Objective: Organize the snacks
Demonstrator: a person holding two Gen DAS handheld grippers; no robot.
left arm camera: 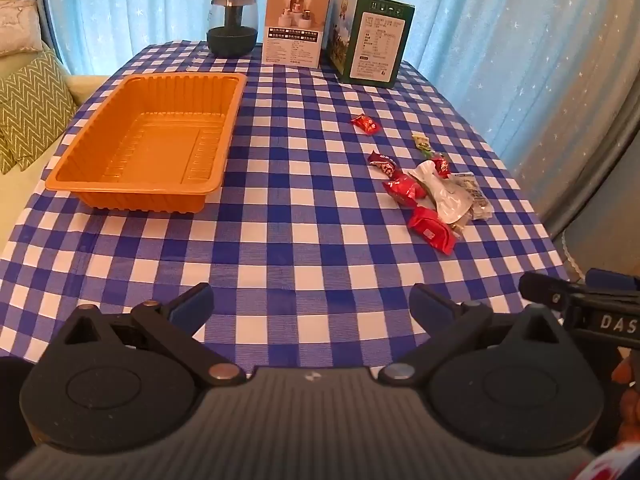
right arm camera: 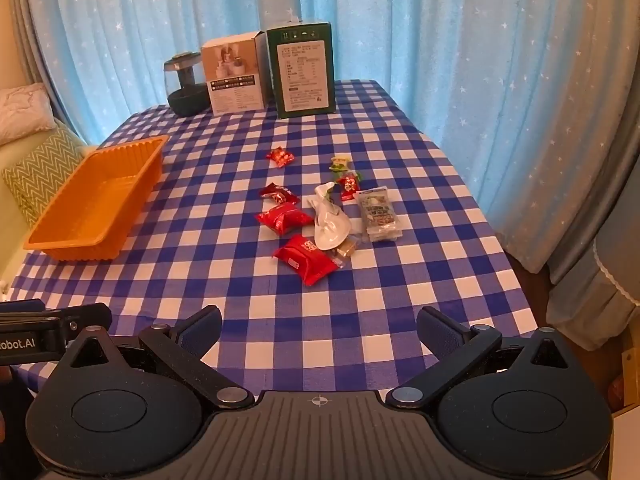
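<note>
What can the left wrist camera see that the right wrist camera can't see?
Only the left wrist view shows the left gripper from behind, wide open, holding nothing, and the picture side of the tall green carton.

Only the right wrist view shows the right gripper from behind, open too, and the floor past the table's right edge.

Both show the orange ribbed plastic tray, with nothing in it, the pile of wrapped snacks, the white box, the dark round jar and the blue checked tablecloth.

Both wrist cams sit just behind their own open jaws at the near table edge, tilted down and looking across toward the curtain. Both catch the orange tray and snack pile (left cam closer to the tray).
</note>
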